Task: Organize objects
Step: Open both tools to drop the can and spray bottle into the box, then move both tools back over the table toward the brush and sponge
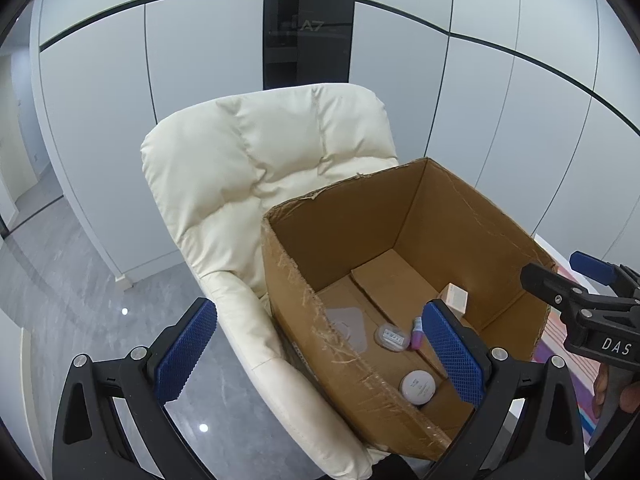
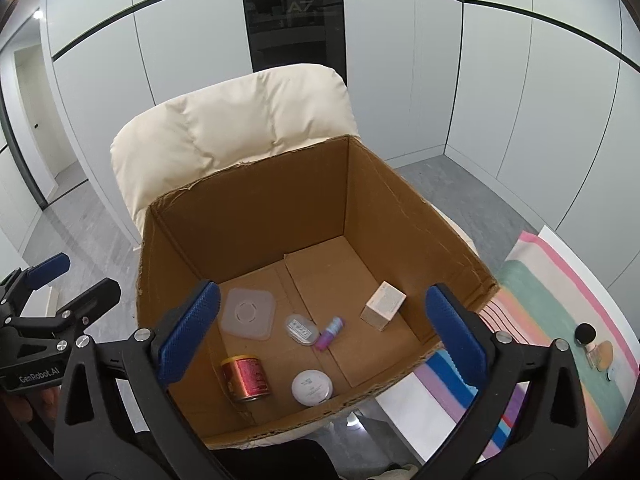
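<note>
An open cardboard box (image 2: pixel 260 220) stands on a cream padded chair (image 2: pixel 240 120). On its floor lie a red can (image 2: pixel 246 376), a round white compact (image 2: pixel 312 388), a purple tube (image 2: pixel 330 332), a small clear case (image 2: pixel 302 330), a square translucent lid (image 2: pixel 248 314) and a small beige carton (image 2: pixel 383 306). My right gripper (image 2: pixel 322 292) hangs open over the box's near side, with nothing between its fingers. My left gripper (image 1: pixel 316 320) is open too, straddling the box's near left wall (image 1: pixel 340 240), and holds nothing. The left wrist view hides the can.
A table with a striped cloth (image 2: pixel 540 288) lies to the right of the chair; a small black-capped bottle (image 2: pixel 592 344) rests on it. Grey tiled floor (image 1: pixel 80 300) and white wall panels surround the chair. A person's hand holds each gripper.
</note>
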